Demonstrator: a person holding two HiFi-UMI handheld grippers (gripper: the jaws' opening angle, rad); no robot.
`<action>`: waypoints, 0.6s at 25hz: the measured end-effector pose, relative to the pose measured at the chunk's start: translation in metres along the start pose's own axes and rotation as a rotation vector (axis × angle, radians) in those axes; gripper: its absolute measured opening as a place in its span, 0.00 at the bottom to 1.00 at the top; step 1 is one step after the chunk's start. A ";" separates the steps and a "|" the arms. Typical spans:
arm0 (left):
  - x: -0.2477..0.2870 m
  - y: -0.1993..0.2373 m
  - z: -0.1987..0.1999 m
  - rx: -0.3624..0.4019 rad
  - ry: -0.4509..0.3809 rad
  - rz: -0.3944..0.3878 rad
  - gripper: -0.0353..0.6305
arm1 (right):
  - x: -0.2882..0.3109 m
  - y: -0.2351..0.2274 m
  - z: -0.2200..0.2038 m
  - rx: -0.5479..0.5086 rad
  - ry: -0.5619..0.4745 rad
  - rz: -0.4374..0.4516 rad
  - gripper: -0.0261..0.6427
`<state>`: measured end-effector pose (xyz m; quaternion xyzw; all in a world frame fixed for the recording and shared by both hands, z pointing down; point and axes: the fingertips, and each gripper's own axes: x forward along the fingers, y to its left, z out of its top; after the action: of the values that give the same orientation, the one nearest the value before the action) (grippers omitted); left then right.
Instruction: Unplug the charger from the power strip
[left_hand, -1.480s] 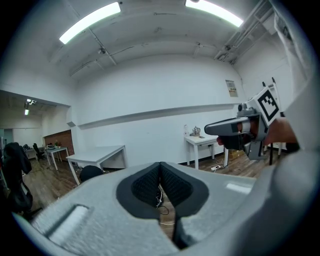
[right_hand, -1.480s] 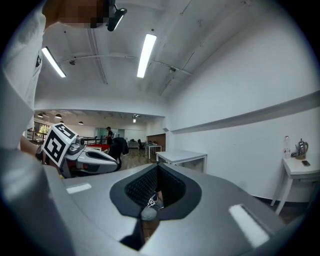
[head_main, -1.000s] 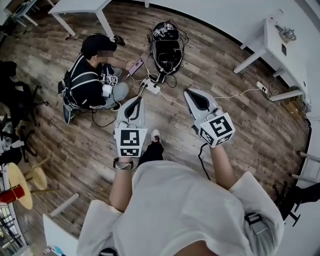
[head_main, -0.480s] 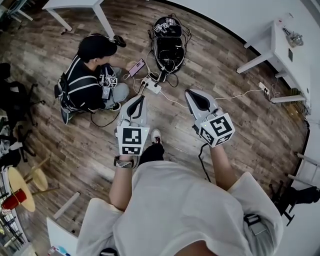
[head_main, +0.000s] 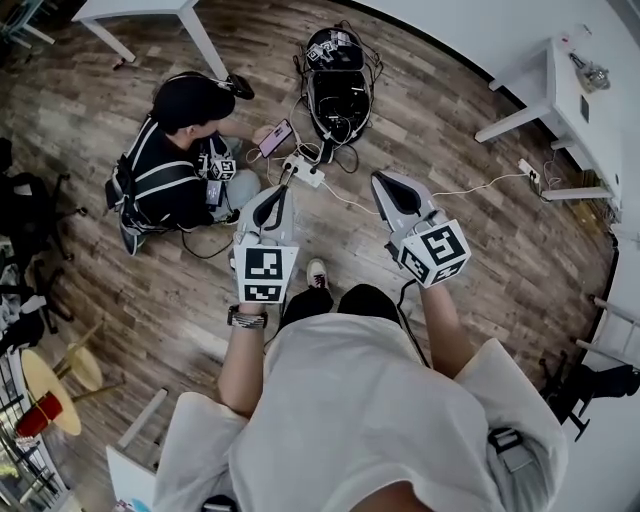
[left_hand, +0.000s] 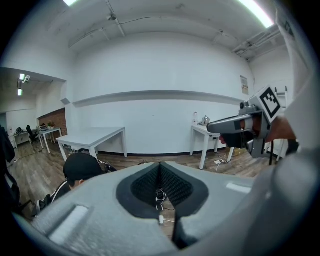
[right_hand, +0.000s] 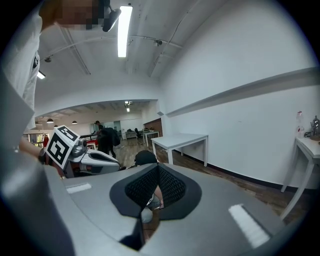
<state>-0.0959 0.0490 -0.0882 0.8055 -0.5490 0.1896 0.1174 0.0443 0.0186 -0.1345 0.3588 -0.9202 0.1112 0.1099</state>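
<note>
A seated person (head_main: 175, 165) is on the floor at left. The left gripper (head_main: 274, 196) hovers with its jaws pressed together, empty. Just beyond it lies the white power strip (head_main: 303, 172) on the floor, with plugs in it, though the charger is too small to single out. The right gripper (head_main: 384, 180), also closed on nothing, is clear of the strip. Reach, grip and pull all remain.

White short-sleeved shirt (head_main: 350, 420), dark trousers (head_main: 366, 300), wristband (head_main: 247, 319); left gripper (head_main: 284, 191) and right gripper (head_main: 381, 179) grey, bearing black-and-white marker cubes (head_main: 264, 275)
</note>
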 end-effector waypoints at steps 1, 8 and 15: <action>0.004 0.003 0.000 0.000 0.002 -0.001 0.06 | 0.004 -0.002 0.000 0.001 -0.001 -0.004 0.04; 0.029 0.001 -0.004 -0.015 0.021 -0.024 0.06 | 0.025 -0.018 -0.006 -0.005 0.025 0.002 0.04; 0.064 0.019 -0.010 -0.052 0.053 0.002 0.06 | 0.060 -0.043 -0.017 -0.005 0.067 0.060 0.04</action>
<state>-0.0943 -0.0076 -0.0523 0.7965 -0.5512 0.1964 0.1527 0.0322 -0.0458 -0.0963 0.3268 -0.9267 0.1238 0.1381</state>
